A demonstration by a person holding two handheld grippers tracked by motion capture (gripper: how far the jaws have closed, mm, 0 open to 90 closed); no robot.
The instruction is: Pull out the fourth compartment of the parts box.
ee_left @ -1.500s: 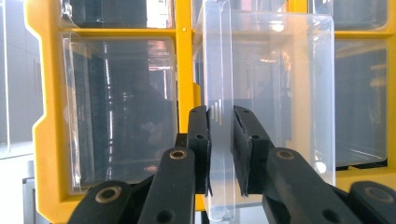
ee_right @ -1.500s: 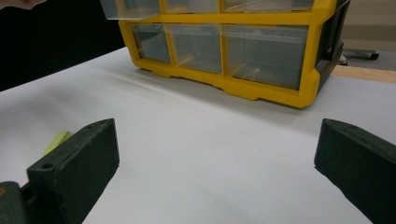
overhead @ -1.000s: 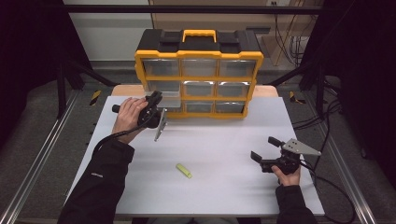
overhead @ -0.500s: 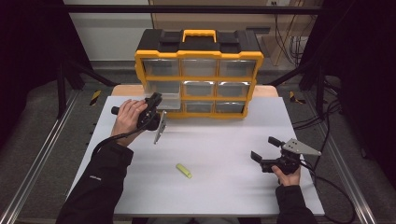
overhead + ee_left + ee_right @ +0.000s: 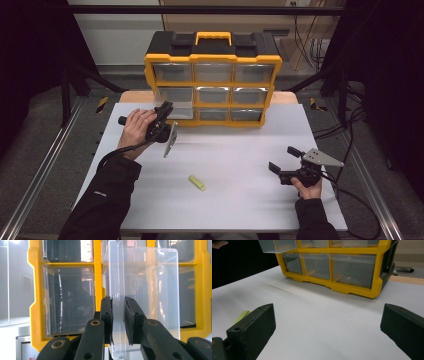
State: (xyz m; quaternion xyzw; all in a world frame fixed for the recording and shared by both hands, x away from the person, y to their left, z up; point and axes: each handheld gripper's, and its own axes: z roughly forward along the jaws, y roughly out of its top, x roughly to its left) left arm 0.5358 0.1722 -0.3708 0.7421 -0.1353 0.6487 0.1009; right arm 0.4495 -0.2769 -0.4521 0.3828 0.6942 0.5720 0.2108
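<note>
- the left gripper (image 5: 166, 111) sits at the left side of the yellow organizer (image 5: 212, 80), its jaws closed on the front wall of a clear plastic drawer (image 5: 176, 105). in the left gripper view the two black pads pinch the drawer's thin front lip (image 5: 117, 312) from either side.
- that drawer belongs to the left column, middle row of the organizer. in the high view it stands out from the cabinet face, partly pulled toward the person, while the other drawers sit flush.
- the right gripper (image 5: 290, 162) rests low over the white table (image 5: 240, 155) at the right, well apart from the organizer, its jaws spread wide with nothing between them.
- a small yellow-green piece (image 5: 197, 183) lies on the table between the two hands, nearer the person's edge. it also shows at the left jaw in the right gripper view (image 5: 241, 315).
- the step in hand looks like drawing the drawer open, likely so the small piece can go in.
- to do it well, i would pull straight along the drawer's slide, level and slow, so the thin clear wall does not twist or slip out of the pads.
- i would stop before the drawer leaves its slot, or it may tip and drop.
- the organizer may shift on the table if the pull is jerky, since nothing braces it.
- no brand, label or writing can be read on the organizer or the drawers.
</note>
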